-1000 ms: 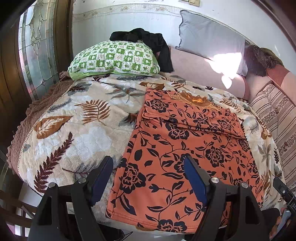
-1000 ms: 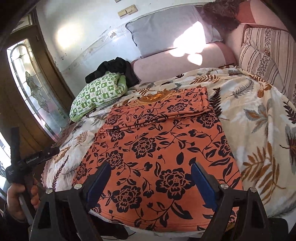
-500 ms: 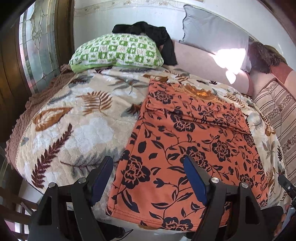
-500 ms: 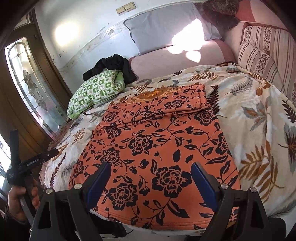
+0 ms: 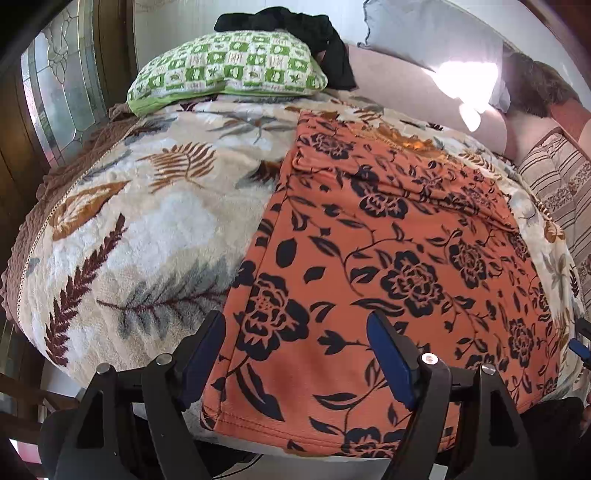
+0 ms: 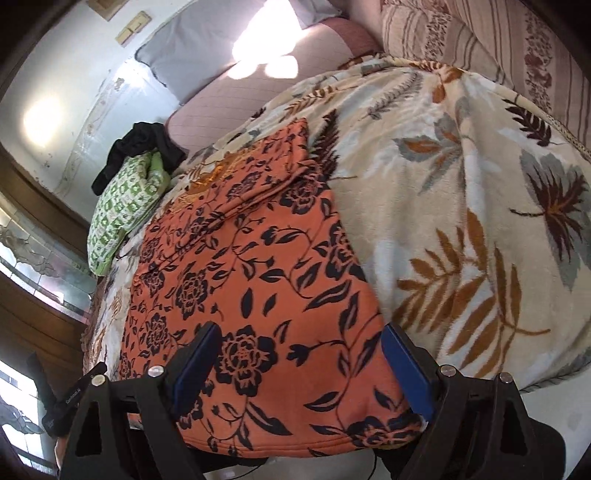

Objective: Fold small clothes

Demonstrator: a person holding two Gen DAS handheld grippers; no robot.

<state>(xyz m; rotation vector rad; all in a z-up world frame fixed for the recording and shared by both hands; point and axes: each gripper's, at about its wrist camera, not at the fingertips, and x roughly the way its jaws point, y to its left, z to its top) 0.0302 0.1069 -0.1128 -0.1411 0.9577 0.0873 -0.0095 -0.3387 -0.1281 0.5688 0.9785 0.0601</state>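
Note:
An orange garment with black flowers (image 5: 388,258) lies flat on the leaf-patterned blanket (image 5: 147,229), its sleeves folded across the far end. Its near hem hangs at the bed's front edge. My left gripper (image 5: 295,354) is open, its jaws astride the garment's near left corner. My right gripper (image 6: 299,365) is open, its jaws astride the garment's (image 6: 258,277) near right corner. Neither holds cloth. The left gripper's body shows at the lower left of the right wrist view (image 6: 74,398).
A green checked pillow (image 5: 229,70) with a black garment (image 5: 314,33) on it lies at the far left. Grey and pink cushions (image 5: 424,40) line the wall. A striped cushion (image 5: 557,184) sits at the right. A glass-panelled door (image 5: 55,92) stands left of the bed.
Both grippers have moved down and in toward the garment's near hem. The right gripper has also tilted and shifted toward the right corner. Both stay open.

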